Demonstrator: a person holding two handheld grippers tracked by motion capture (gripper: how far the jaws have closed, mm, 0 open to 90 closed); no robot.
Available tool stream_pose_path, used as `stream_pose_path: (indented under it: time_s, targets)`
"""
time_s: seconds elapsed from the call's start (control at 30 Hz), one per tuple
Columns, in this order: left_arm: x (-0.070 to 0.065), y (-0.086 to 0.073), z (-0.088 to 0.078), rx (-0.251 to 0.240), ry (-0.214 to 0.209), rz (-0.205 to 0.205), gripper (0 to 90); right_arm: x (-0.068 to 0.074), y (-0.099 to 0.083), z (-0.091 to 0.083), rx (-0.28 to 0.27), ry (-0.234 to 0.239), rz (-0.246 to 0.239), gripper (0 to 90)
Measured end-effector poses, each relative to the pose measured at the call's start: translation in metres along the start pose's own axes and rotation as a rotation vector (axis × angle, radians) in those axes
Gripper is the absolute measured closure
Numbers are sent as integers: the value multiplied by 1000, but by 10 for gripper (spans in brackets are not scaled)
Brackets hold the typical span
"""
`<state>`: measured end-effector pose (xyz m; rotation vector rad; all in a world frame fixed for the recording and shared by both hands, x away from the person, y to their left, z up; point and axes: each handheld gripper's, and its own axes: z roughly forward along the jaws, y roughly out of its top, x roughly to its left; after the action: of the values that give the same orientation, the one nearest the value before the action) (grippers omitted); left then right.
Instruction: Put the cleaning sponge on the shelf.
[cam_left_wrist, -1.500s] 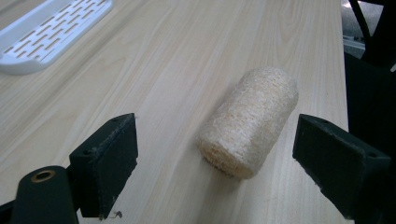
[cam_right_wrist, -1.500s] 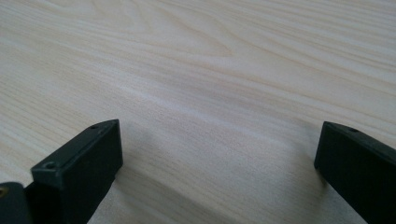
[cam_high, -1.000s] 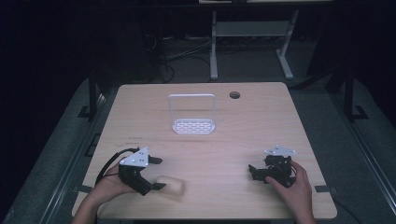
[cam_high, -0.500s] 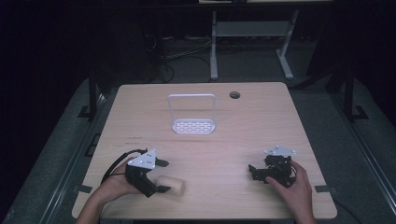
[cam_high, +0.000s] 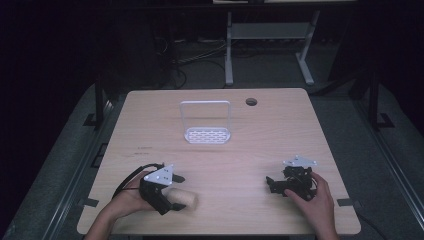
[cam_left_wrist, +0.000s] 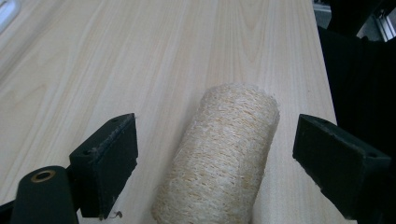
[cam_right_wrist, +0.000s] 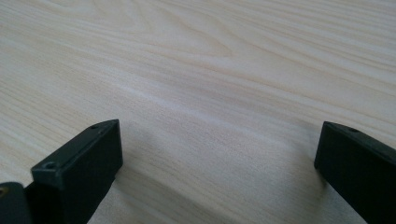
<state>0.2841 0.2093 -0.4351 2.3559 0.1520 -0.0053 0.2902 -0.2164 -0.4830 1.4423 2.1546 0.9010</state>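
Straw-coloured fibre roll (cam_left_wrist: 224, 158) lies on the desk (cam_high: 250, 145) near its front edge, between my left gripper's (cam_high: 169, 192) spread fingers (cam_left_wrist: 105, 163), untouched. Step: reaching to grasp. Next I close squarely across its sides. Right gripper (cam_high: 280, 184) idles, released.

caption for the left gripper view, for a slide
Open left gripper straddling a fibrous beige roll lying on the wooden table.

White rack (cam_high: 206, 122) stands mid-table (cam_high: 280, 135) — round hole (cam_high: 251, 102) beside.
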Motion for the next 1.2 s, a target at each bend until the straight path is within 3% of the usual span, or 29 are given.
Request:
stream_pose_path:
  time_s: [0.53,0.8,1.13,1.2]
  targets:
    - [-2,0,16,80,-10,39,137,0,0,0,0,1,-1,5]
    - [-1,-1,23,128,-13,33,143,0,0,0,0,1,-1,6]
    - [-1,-2,24,116,-17,23,231,0,0,0,0,1,0,5]
    - [0,-4,23,103,-21,0,238,0,0,0,0,1,0,5]
